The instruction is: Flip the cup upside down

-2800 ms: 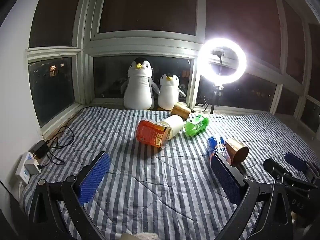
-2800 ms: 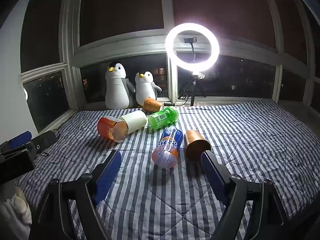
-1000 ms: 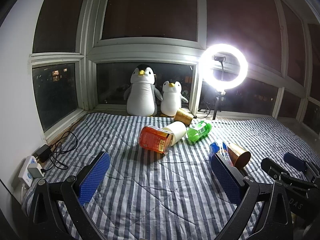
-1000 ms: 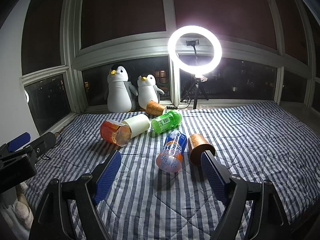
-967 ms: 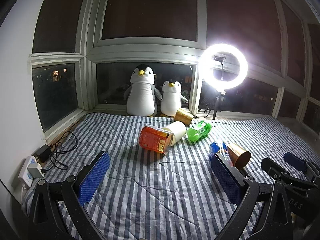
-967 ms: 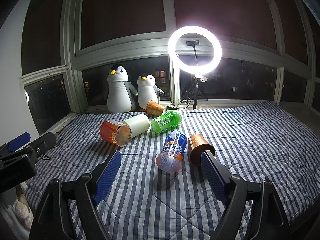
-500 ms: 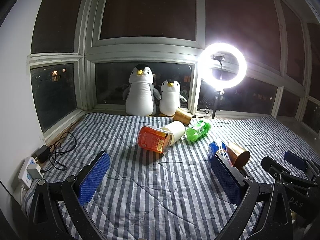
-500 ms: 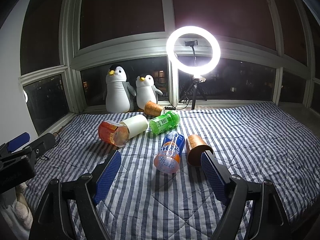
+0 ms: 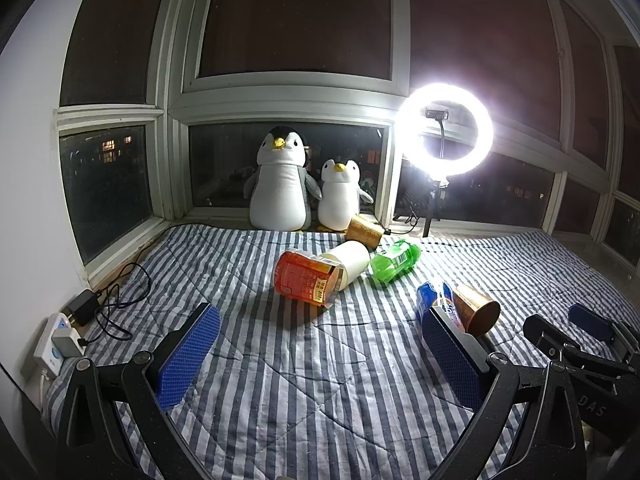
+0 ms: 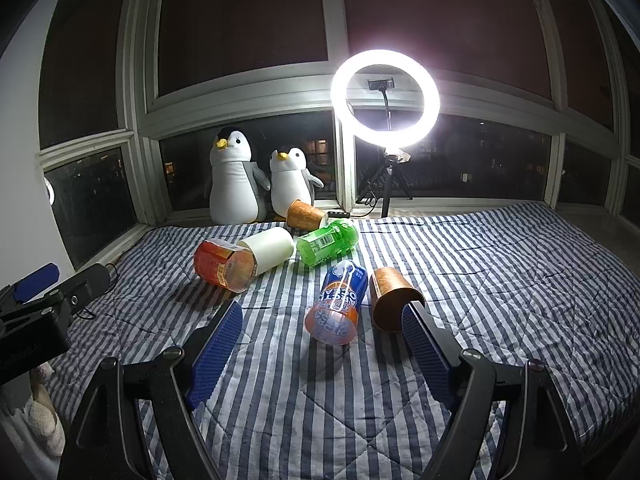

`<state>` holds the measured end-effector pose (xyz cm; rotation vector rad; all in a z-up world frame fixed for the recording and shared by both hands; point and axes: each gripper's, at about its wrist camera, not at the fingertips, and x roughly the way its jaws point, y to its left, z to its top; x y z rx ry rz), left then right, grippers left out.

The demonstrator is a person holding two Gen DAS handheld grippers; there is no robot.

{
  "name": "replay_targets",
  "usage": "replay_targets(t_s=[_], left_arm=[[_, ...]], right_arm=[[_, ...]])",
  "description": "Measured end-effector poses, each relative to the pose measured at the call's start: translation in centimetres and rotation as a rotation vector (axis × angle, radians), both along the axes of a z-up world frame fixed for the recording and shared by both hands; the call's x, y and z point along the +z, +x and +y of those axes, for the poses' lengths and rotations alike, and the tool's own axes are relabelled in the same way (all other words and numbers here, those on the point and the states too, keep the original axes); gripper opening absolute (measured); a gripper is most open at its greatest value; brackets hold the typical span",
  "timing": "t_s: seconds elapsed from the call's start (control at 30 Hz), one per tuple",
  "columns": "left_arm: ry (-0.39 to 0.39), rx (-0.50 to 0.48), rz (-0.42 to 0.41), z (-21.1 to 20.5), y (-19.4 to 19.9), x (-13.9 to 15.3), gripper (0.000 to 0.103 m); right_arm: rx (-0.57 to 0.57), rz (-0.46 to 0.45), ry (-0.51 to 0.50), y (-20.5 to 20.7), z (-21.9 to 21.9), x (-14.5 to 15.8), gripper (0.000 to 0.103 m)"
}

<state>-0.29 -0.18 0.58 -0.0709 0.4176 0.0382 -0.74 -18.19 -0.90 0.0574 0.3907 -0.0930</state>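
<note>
Six containers lie tipped on their sides on the striped blanket [image 10: 500, 280]. Nearest the right gripper [image 10: 322, 340] is a copper cup [image 10: 390, 298], its open mouth facing the camera and showing nothing inside; it lies just beside a blue and orange can [image 10: 338, 302]. Farther back, a white cup [image 10: 270, 249] touches a red jar [image 10: 222, 266], whose contents cannot be made out, and a green bottle [image 10: 328, 242] lies just beside the white cup. A second copper cup [image 10: 305, 214] lies near the two penguin toys [image 10: 234, 176] at the window, next to a lit ring light [image 10: 385, 98]. The right gripper hangs above the blanket with its jaws spread wide, holding nothing; its right finger overlaps the near copper cup's rim in view, though contact cannot be told. The left gripper [image 9: 316, 354] is likewise wide apart and empty, well short of the red jar.
</note>
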Motion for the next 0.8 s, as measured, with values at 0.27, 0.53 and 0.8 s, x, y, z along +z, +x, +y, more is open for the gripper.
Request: replay_targets(t_s=[0.27, 0.53, 0.8], left_arm=[[0.000, -0.010, 0.012, -0.6, 0.7, -0.5, 0.102], [0.000, -0.019, 0.025, -0.7, 1.3, -0.8, 0.102], [-0.016, -0.047, 0.063, -0.9, 3.0, -1.3, 0.102]], right_arm=[[-0.008, 0.006, 0.003, 0.1, -0.6, -0.3, 0.079], [-0.021, 0.014, 0.006, 0.4, -1.1, -0.5, 0.079], [-0.048, 0.026, 0.017, 0.5, -2.1, -0.8, 0.079]])
